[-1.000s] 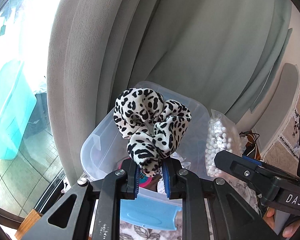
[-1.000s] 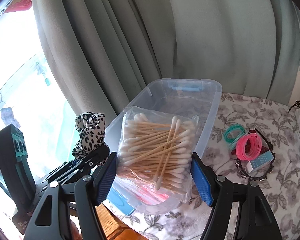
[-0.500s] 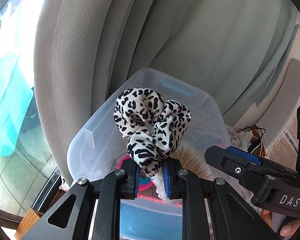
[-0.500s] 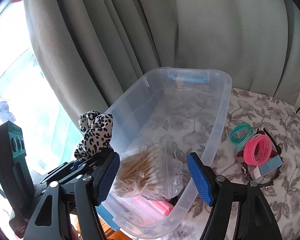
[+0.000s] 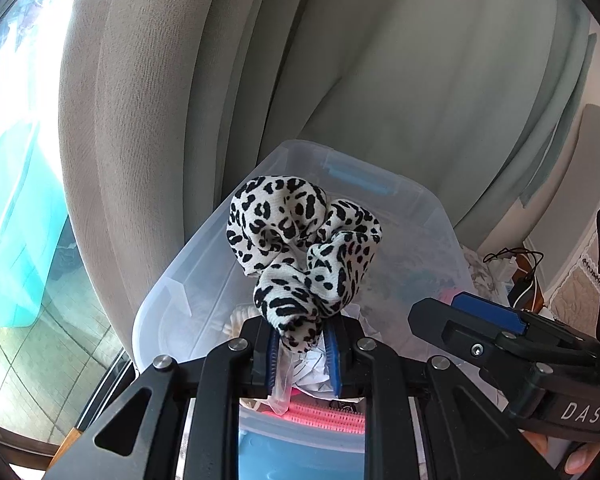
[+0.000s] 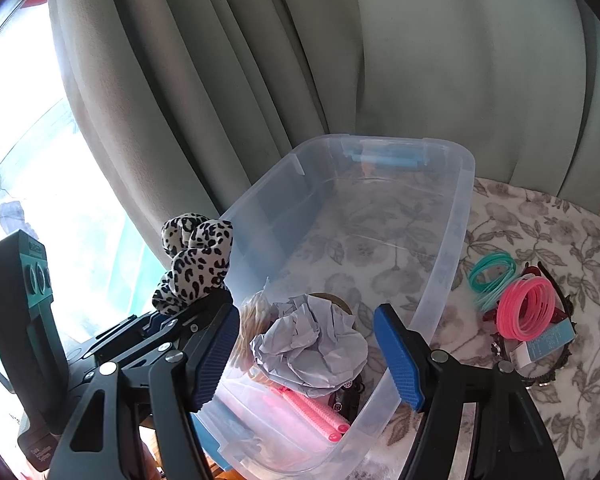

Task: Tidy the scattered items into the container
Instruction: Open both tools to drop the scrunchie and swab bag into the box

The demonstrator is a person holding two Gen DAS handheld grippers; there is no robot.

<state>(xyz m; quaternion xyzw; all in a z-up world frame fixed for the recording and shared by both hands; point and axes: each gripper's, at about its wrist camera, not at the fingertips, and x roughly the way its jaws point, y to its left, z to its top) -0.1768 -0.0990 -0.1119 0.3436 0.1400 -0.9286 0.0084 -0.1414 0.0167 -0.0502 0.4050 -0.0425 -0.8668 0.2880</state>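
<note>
The bag of cotton swabs that the right gripper held a second ago now lies inside the clear container, beside the crumpled paper — so that gripper stands spread and empty over the bin. One more item is tidied. The left gripper is pinching the leopard scrunchie above the container's near-left rim. Right of the container, on the floral cloth, wait two bangle stacks — one teal, one pink.
</note>
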